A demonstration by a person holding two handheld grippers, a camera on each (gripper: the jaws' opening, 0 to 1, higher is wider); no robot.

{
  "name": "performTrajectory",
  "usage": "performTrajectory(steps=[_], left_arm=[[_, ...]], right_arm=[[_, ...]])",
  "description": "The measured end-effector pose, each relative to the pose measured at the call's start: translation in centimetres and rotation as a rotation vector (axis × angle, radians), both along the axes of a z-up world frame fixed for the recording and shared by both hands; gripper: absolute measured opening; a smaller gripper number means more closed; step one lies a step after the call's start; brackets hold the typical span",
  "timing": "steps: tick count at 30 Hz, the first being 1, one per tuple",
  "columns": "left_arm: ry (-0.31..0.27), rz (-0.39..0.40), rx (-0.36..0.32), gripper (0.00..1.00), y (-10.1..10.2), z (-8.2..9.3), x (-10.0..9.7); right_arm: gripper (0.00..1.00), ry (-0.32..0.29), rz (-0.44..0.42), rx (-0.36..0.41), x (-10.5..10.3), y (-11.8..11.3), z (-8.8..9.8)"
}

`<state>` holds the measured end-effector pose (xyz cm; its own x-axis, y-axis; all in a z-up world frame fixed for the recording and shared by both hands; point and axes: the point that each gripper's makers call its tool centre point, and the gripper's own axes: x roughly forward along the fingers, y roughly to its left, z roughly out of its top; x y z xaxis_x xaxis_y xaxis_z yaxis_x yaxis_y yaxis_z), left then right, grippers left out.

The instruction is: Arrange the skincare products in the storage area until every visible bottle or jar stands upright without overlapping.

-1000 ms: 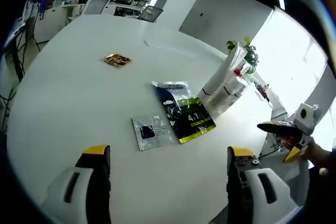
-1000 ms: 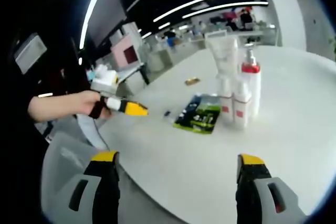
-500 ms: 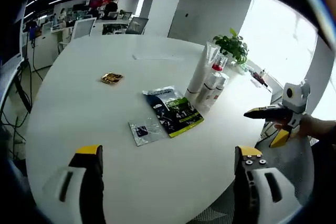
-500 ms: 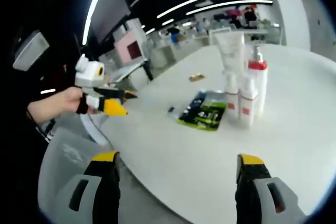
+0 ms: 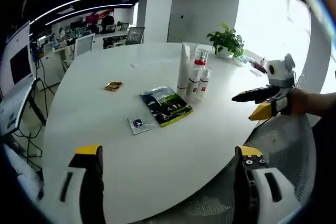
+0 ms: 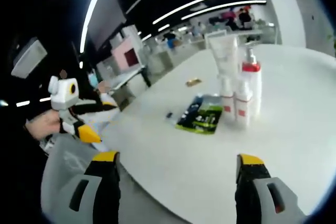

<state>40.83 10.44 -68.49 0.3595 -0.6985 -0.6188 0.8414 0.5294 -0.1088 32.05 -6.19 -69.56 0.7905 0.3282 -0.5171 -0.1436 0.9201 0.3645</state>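
A cluster of skincare items stands upright on the white round table (image 5: pixel 105 129): a tall white tube (image 5: pixel 184 69), a pump bottle (image 5: pixel 197 72) with a red collar, and a small white bottle (image 5: pixel 204 82). In the right gripper view they appear as the tube (image 6: pixel 223 56), the pump bottle (image 6: pixel 251 85) and two small bottles (image 6: pixel 227 100). A green-and-black sachet (image 5: pixel 167 106) lies flat beside them. My left gripper (image 5: pixel 168 151) is open and empty, off the table's near edge. My right gripper (image 6: pixel 178 157) is also open and empty, well short of the bottles.
A small clear packet (image 5: pixel 139 124) and a gold wrapped item (image 5: pixel 113 85) lie on the table. A potted plant (image 5: pixel 227 40) stands behind the bottles. A hand holds the right gripper (image 5: pixel 260 100) at the table's right; the left gripper (image 6: pixel 79 121) hangs off the table's left edge.
Both cameras have drawn back from the table, so everything on it looks smaller. In the right gripper view the left gripper has dropped lower and leftward. The products have not moved.
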Motion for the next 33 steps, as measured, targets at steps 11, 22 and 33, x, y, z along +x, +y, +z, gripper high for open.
performTrajectory(steps=[11, 22, 33], left_arm=[[-0.076, 0.060, -0.054, 0.99, 0.3, 1.0, 1.1], [-0.085, 0.085, -0.014, 0.99, 1.1, 0.3, 1.2], [-0.043, 0.088, -0.032, 0.99, 0.9, 0.4, 1.2]], right_arm=[[0.93, 0.008, 0.011, -0.008, -0.1, 0.2, -0.2], [0.94, 0.017, 0.019, -0.011, -0.2, 0.7, -0.4], [0.94, 0.031, 0.038, -0.022, -0.5, 1.1, -0.6]])
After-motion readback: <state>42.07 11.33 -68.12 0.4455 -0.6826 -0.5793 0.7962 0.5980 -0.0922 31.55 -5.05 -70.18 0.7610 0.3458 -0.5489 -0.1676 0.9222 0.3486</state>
